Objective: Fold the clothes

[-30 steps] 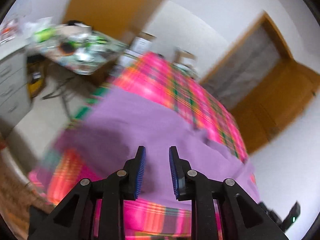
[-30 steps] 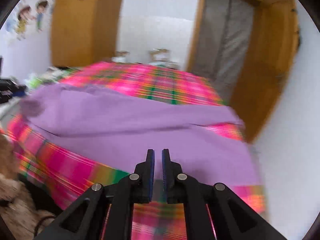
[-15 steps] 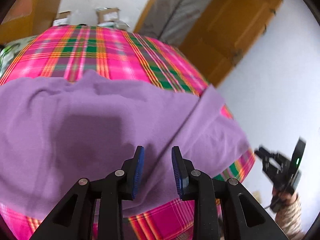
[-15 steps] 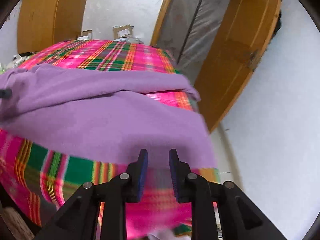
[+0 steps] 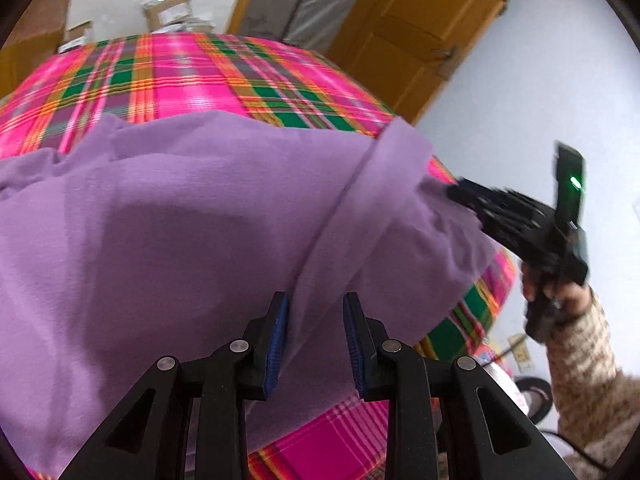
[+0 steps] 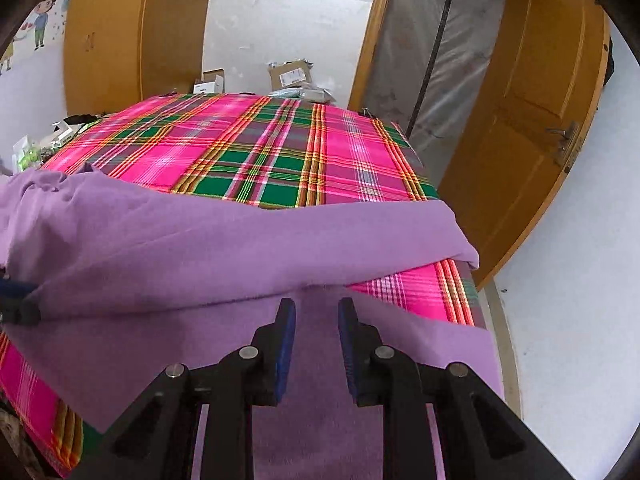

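A purple garment [image 5: 192,216] lies spread over the near half of a pink and green plaid bed [image 5: 192,76], folded over itself with a long fold edge. My left gripper [image 5: 315,320] hovers low over that fold edge, jaws apart, and the blue pads do not press the cloth. My right gripper [image 6: 316,320] stands open over the garment's lower layer [image 6: 320,420] near the bed's right corner. In the left wrist view the right gripper [image 5: 460,194] has its tips at the garment's right edge, held by a hand in a patterned sleeve [image 5: 576,344]. The left gripper's tip [image 6: 16,300] shows at the left edge.
An orange wooden door [image 6: 532,128] stands open to the right of the bed, beside a plastic-covered doorway [image 6: 432,52]. Cardboard boxes [image 6: 290,74] sit beyond the bed's far end. Clutter [image 6: 60,132] lies at the bed's far left. White floor [image 6: 568,320] lies right of the bed.
The left view swung from the cluttered left side across to the garment's right part. The right gripper's jaws went from nearly shut to apart, and it moved to the bed's right corner.
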`<control>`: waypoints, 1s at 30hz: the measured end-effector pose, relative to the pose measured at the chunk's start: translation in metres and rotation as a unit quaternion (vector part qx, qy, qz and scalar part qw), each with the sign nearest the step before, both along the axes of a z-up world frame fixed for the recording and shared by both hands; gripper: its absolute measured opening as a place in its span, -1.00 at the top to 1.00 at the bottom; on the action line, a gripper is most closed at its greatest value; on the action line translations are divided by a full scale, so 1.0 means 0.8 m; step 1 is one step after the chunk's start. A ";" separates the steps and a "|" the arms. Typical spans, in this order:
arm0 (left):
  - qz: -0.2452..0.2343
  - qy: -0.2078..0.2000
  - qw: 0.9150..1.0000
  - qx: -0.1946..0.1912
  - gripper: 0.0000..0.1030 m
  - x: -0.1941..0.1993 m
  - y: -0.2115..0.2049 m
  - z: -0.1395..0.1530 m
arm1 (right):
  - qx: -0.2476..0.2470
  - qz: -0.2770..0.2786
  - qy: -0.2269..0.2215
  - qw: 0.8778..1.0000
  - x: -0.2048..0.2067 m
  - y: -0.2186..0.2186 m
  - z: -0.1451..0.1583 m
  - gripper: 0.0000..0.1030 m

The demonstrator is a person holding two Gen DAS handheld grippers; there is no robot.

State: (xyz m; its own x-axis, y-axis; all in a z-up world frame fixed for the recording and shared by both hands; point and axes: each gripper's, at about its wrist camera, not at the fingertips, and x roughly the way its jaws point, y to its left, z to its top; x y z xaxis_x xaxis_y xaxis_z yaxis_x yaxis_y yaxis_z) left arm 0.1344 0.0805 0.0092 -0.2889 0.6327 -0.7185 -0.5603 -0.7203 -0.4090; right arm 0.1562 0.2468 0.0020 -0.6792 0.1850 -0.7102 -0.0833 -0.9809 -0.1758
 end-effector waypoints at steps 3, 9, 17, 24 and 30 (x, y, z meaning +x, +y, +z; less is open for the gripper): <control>-0.019 0.010 1.000 0.002 0.87 0.005 0.005 0.001 | -0.017 -0.006 -0.002 1.000 -0.007 0.005 0.002 0.57; -0.061 0.021 0.997 0.034 0.89 0.014 0.008 0.002 | -0.055 -0.014 -0.003 0.998 -0.024 0.011 0.007 0.57; -0.088 0.024 0.995 0.029 0.97 0.022 0.017 -0.006 | -0.083 -0.019 0.006 0.996 -0.042 0.010 0.018 0.57; -0.021 0.083 0.996 0.019 0.61 0.017 -0.008 0.024 | -0.128 -0.011 -0.013 0.992 -0.071 0.016 0.013 0.52; 0.010 0.056 0.998 -0.025 0.50 -0.004 -0.005 0.007 | -0.157 -0.029 -0.029 0.987 -0.110 0.018 0.004 0.29</control>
State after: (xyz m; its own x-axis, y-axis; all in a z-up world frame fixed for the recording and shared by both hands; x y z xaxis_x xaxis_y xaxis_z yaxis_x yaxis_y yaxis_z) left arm 0.1309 0.0766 0.0144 -0.3807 0.5906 -0.7115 -0.5856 -0.7495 -0.3089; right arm 0.0686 0.2614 0.0054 -0.6303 -0.0130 -0.7763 -0.1401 -0.9815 0.1302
